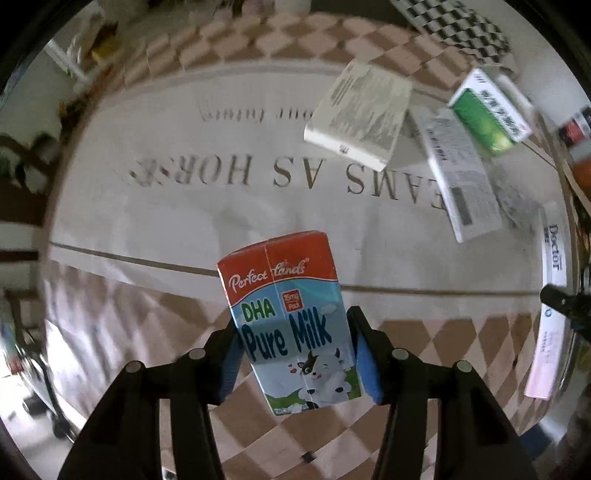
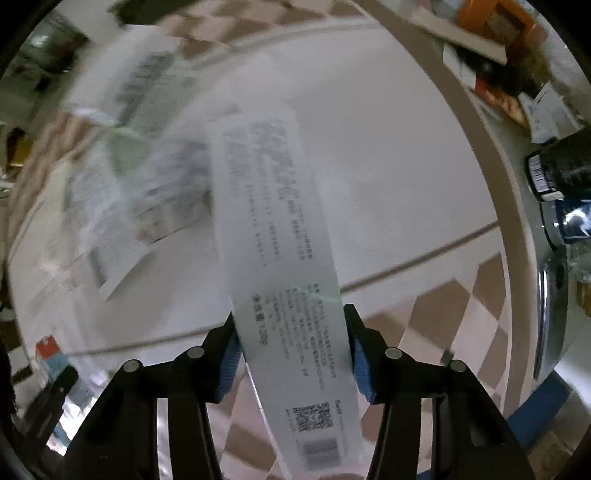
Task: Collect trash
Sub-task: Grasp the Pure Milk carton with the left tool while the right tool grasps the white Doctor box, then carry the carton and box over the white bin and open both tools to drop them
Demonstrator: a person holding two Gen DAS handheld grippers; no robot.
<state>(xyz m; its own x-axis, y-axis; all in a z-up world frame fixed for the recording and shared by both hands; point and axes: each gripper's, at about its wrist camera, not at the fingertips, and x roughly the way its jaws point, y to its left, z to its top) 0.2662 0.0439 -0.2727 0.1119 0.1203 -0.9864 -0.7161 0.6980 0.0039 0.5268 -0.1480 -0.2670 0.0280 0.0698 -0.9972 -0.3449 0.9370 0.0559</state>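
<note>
My left gripper (image 1: 293,349) is shut on a small milk carton (image 1: 288,317) with a red top and a cartoon cow, held above the mat. My right gripper (image 2: 291,345) is shut on a long white box (image 2: 280,266) printed with small text, a QR code and a barcode; the same box shows at the right edge of the left wrist view (image 1: 552,302). On the mat lie a white box (image 1: 360,114), a white box with a barcode (image 1: 461,177) and a green and white box (image 1: 489,110). The milk carton also shows at the left of the right wrist view (image 2: 50,356).
A white mat (image 1: 184,214) with a brown checkered border and large printed letters covers the surface. Cluttered boxes (image 2: 495,33), a dark bottle (image 2: 561,166) and a shiny metal object (image 2: 550,302) stand beyond the mat's right edge. A black and white checkered board (image 1: 454,26) lies at the far side.
</note>
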